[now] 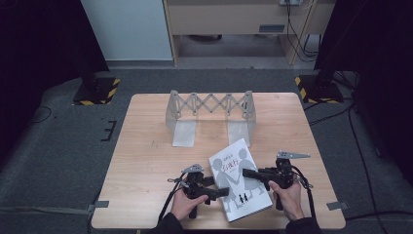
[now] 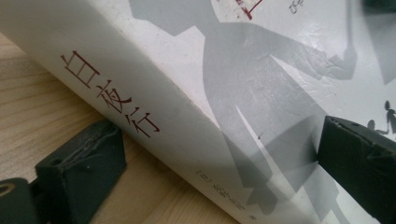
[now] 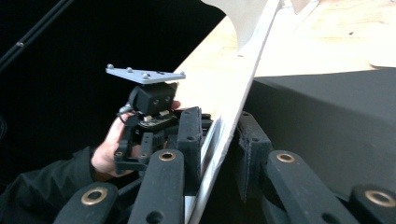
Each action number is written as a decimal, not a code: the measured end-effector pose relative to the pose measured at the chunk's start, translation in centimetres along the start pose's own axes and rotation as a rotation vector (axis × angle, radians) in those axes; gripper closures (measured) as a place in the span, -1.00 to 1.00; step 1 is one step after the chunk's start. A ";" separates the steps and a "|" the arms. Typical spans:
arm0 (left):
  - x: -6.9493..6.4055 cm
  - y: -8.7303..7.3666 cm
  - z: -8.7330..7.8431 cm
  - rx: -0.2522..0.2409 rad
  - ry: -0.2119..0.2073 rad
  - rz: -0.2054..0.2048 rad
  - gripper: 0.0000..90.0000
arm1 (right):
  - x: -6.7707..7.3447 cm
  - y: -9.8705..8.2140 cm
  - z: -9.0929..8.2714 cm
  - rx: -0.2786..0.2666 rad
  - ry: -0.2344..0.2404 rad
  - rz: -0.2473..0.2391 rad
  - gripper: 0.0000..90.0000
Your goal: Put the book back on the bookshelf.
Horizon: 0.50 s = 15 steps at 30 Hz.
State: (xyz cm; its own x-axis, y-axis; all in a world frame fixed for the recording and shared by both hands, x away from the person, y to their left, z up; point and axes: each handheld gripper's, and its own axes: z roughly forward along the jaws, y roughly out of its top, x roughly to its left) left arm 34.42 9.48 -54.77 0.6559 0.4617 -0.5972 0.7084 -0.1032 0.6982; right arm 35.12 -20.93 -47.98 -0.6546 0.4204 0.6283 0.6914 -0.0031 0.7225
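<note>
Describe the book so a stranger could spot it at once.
On the wooden table, near the front edge, the book lies between the two grippers, in front of the grey folding rack. Its white cover with grey figures holding hands and red title sets it apart.

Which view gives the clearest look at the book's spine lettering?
The left gripper view: the book lies close up, its spine's red characters sharp. The high view shows the whole cover on the table, the spine unreadable. The right gripper view shows a thin cover edge between its jaws.
</note>
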 end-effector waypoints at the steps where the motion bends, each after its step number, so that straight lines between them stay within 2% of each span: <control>1: 0.0 0.0 0.0 0.000 0.000 0.000 -0.98 | 0.0 0.0 0.0 0.000 0.000 0.000 0.67; 2: 0.0 0.0 0.0 0.001 0.003 0.001 -0.98 | -0.1 -0.1 -0.1 0.007 -0.017 -0.017 0.66; 5: -0.1 0.0 0.1 0.000 0.008 0.002 -0.97 | -0.2 0.0 -0.1 0.015 -0.026 -0.022 0.64; 9: 0.0 0.0 0.1 -0.005 0.010 -0.004 -0.95 | -0.6 -0.2 -0.4 0.003 -0.124 -0.095 0.32; 12: 0.0 0.0 0.1 -0.007 0.010 -0.006 -0.95 | -0.6 -0.3 -0.5 -0.007 -0.152 -0.121 0.20; 15: 0.0 0.0 0.1 -0.010 0.013 -0.013 -0.93 | -0.8 -0.4 -0.7 -0.034 -0.200 -0.157 0.04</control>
State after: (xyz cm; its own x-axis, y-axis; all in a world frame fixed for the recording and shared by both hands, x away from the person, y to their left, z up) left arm 34.49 9.40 -54.80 0.6431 0.4744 -0.6011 0.7141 -0.0880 0.6945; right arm 35.14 -21.89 -48.53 -0.6772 0.5891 0.4409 0.5734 0.0469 0.8179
